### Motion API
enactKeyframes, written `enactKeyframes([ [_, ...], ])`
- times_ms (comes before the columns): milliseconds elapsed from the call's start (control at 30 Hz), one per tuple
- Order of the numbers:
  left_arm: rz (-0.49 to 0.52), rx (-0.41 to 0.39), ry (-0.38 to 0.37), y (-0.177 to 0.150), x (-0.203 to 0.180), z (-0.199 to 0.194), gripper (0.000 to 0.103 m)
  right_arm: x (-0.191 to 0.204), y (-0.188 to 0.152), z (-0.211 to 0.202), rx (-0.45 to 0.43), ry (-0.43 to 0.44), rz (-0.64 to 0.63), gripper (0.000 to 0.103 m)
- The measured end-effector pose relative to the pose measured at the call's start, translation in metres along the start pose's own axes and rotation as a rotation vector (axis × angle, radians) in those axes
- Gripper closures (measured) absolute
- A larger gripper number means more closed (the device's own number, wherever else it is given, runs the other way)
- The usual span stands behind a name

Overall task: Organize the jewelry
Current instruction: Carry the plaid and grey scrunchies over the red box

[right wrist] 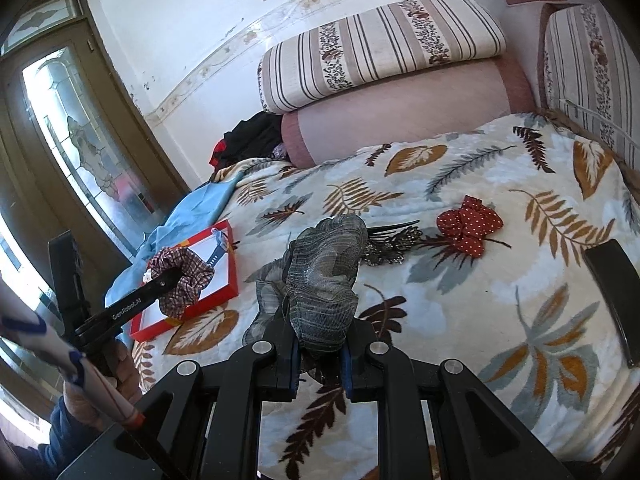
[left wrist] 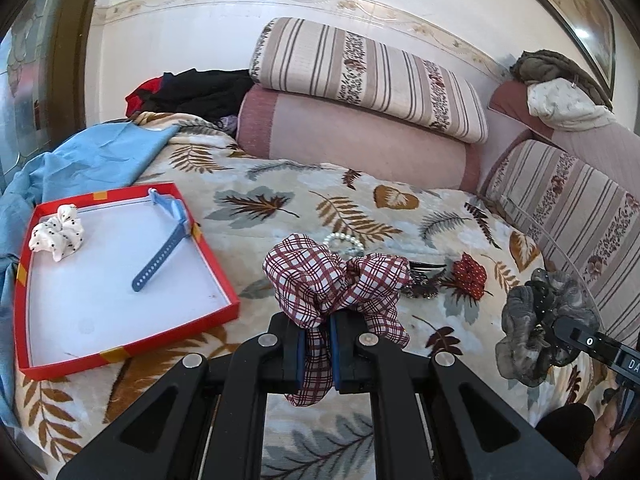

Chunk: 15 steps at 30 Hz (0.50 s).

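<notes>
Left-wrist and right-wrist views of a bed covered by a leaf-patterned blanket (left wrist: 280, 184). The left gripper (left wrist: 318, 354) was clenched on a plaid scrunchie (left wrist: 336, 276), maroon lines on white cloth, gathered in loose ruffles and raised above the blanket just right of the tray. The right gripper (right wrist: 320, 364) was clenched on a grey scrunchie (right wrist: 324, 276) of sheer, finely striped fabric with a faint metallic sheen, likewise held clear of the blanket.

A shallow red tray (left wrist: 218, 264) with a white floor lay at the left of the bed, partly over a light blue cloth (left wrist: 96, 160). It held two items: one white scrunchie with black dots (left wrist: 58, 236) in the far left corner, and one blue strap (left wrist: 162, 256) with a row of holes, one end leaning on the far rim.

Loose on the blanket lay one red scrunchie with white dots (right wrist: 470, 226), one dark decorated hair comb (right wrist: 390, 240) and one bead bracelet (left wrist: 344, 240), pale and partly hidden behind the plaid scrunchie. Scrunchies counted: four in all. Three striped cushions lined the walls; the nearest wall one (left wrist: 368, 76) rested on a pink bolster (left wrist: 352, 140).
</notes>
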<state>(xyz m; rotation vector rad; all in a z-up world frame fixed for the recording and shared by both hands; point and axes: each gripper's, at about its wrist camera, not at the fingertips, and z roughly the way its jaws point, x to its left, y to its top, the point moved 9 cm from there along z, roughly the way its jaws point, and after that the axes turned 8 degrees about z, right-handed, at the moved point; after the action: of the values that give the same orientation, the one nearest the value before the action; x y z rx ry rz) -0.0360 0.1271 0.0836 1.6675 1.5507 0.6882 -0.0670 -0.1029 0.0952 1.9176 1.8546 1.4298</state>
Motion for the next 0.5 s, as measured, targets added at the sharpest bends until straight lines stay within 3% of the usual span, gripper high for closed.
enactKeyframes([
  [500,-0.023,-0.027,0.038,0.004,0.022,-0.013,0.094,0.026,0.005,0.001,0.000,0.029,-0.040,0.086],
])
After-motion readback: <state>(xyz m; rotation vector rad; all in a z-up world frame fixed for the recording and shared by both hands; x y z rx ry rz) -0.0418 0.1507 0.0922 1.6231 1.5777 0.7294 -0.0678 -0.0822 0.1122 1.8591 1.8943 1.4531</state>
